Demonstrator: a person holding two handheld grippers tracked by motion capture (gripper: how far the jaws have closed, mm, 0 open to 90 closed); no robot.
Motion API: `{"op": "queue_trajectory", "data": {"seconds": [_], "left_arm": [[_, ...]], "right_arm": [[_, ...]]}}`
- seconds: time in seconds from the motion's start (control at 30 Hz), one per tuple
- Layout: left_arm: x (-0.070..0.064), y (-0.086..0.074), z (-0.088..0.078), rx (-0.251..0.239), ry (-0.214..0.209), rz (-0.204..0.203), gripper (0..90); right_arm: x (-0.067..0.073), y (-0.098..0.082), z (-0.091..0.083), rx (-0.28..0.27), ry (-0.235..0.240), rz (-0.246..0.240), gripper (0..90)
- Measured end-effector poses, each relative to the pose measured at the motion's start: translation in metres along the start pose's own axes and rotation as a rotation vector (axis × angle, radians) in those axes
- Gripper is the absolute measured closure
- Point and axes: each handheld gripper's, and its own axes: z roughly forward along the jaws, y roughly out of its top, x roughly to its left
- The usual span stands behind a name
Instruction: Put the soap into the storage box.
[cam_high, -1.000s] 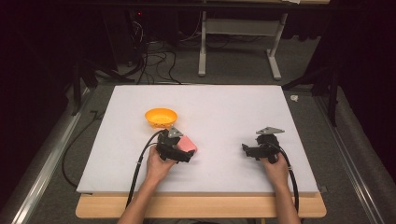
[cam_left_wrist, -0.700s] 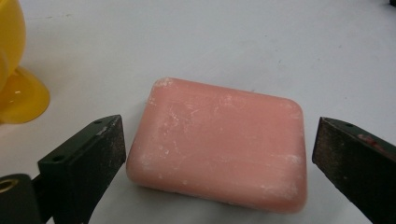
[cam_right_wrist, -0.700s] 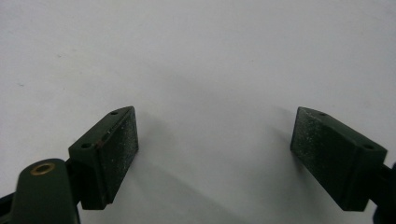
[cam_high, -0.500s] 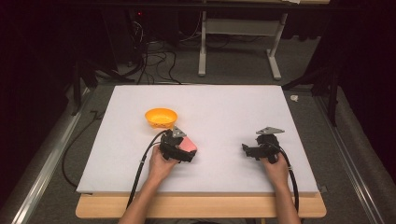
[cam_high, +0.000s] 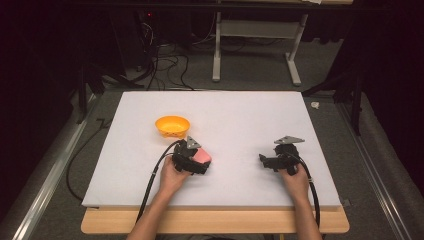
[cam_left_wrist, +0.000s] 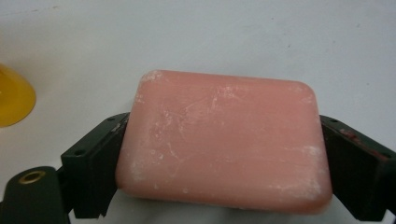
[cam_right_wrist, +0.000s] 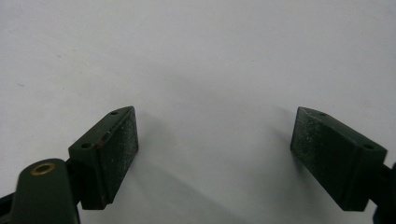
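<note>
**Left tongs hold the soap; right tongs wide open**

The left tongs (cam_high: 200, 161) grip a pink bar of soap (cam_high: 202, 156). In the left gripper view the soap (cam_left_wrist: 224, 142) sits crosswise between the two black jaws, one jaw pressed against each short end. The bar has rounded corners and pale scuffs on its top face. Whether its underside touches the table cannot be determined.

In the high view the soap is on the near-left part of the white table (cam_high: 240, 107), just this side of the orange bowl (cam_high: 172, 125) and apart from it. The bowl (cam_left_wrist: 11, 98) also appears at the left edge of the left gripper view.

The right tongs (cam_high: 264, 161) are over the near-right part of the table, well apart from the soap and the bowl. In the right gripper view the right tongs (cam_right_wrist: 215, 142) have both jaws spread wide, with bare table surface between them. Nothing is held.

Compared with the frame one second ago:
- The left tongs and the soap have shifted slightly; the soap now lies closer in against the tongs body.
- The grip on the soap is unchanged.
- The bowl is in the same place.
- The right tongs and right hand (cam_high: 295, 180) are in the same position.
</note>
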Motion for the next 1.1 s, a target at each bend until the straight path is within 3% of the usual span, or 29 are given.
{"op": "queue_trajectory", "data": {"seconds": [0.63,1.1], "left_arm": [[-0.003,0.001,-0.003,-0.005,0.005,0.012,13.6],[-0.003,0.004,-0.022,-0.053,0.006,0.004,13.7]], "right_arm": [[0.000,0.000,0.000,0.001,0.000,0.000,15.6],[0.000,0.000,0.000,0.000,0.000,0.001,15.6]]}}
